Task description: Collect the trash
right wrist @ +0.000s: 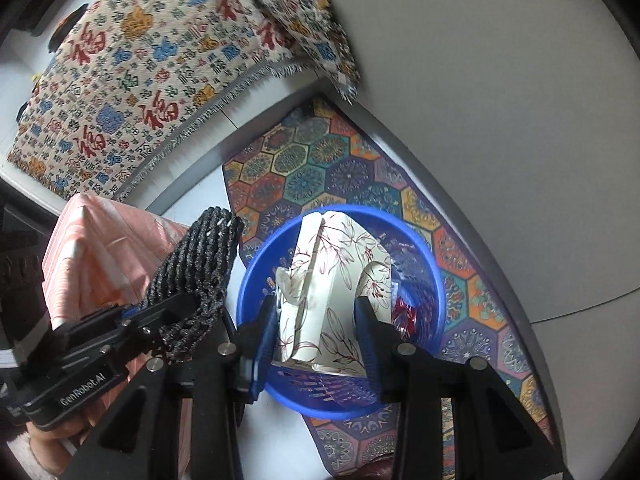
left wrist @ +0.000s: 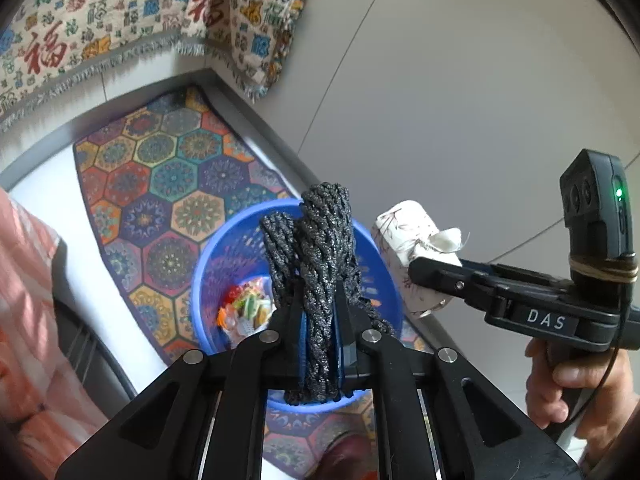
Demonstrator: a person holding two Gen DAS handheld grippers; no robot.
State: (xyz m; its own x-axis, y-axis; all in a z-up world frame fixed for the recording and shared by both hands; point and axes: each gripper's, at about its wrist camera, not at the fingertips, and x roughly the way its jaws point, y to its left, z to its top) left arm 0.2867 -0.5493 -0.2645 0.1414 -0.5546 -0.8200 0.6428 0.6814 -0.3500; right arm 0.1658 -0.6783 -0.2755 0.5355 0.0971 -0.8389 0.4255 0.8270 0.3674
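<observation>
Left wrist view: hexagon-pattern rug (left wrist: 160,184) on pale floor (left wrist: 460,100), blue basket (left wrist: 208,280).

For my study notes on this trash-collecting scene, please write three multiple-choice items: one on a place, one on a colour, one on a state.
1. Where does the basket stand?
A. on the patterned rug
B. on a chair
C. on a shelf

2. What colour is the basket?
A. green
B. blue
C. white

3. What is the state of the right gripper?
A. empty and open
B. shut on a dark rope
C. shut on a flowered paper pack

Key:
1 A, the basket sits on the hexagon rug.
2 B, its rim and walls are blue.
3 C, the right gripper clamps the flowered paper pack; the left gripper holds the dark rope.
</observation>
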